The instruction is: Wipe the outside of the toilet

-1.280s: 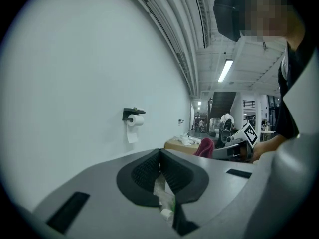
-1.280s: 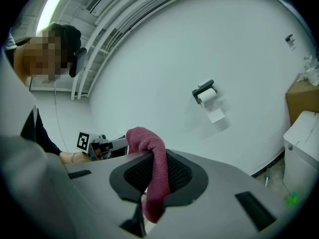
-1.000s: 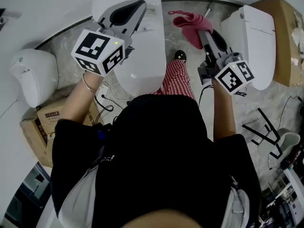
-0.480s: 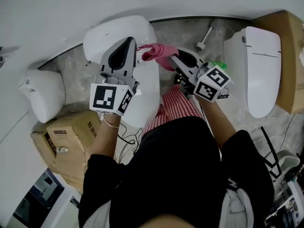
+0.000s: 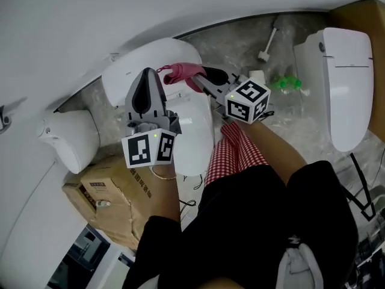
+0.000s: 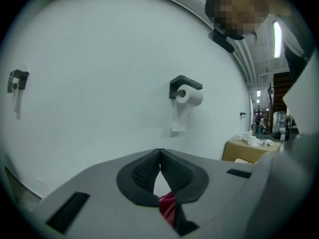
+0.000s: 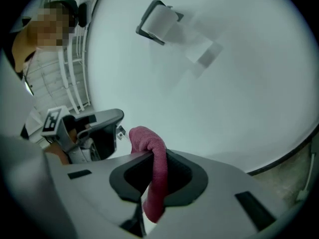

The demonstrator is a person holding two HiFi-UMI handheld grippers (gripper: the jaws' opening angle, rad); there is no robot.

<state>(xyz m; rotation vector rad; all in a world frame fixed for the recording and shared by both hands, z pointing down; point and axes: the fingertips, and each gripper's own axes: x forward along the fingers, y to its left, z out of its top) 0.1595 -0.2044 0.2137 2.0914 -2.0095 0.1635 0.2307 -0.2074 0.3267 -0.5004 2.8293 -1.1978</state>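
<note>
Toilet (image 5: pixel 195 131) sits directly ahead of the person, its bowl front nearest the red checked trouser leg (image 5: pixel 234 152). Its long axis runs from that front away to the tank (image 5: pixel 120 80), so it points out from the wall (image 5: pixel 120 17) toward the person.

The left gripper (image 5: pixel 146 74) hovers over the toilet's left side, aimed at the wall. Its jaws meet at the tips and clamp nothing, and it appears held clear as the idle tool.

Further back, above the toilet's rear, the right gripper (image 7: pixel 157 158) has its jaws closed on the pink cloth (image 7: pixel 149 138). The cloth drapes over one jaw and hangs below, apparently not yet touching porcelain, so wiping has probably not yet begun.
</note>
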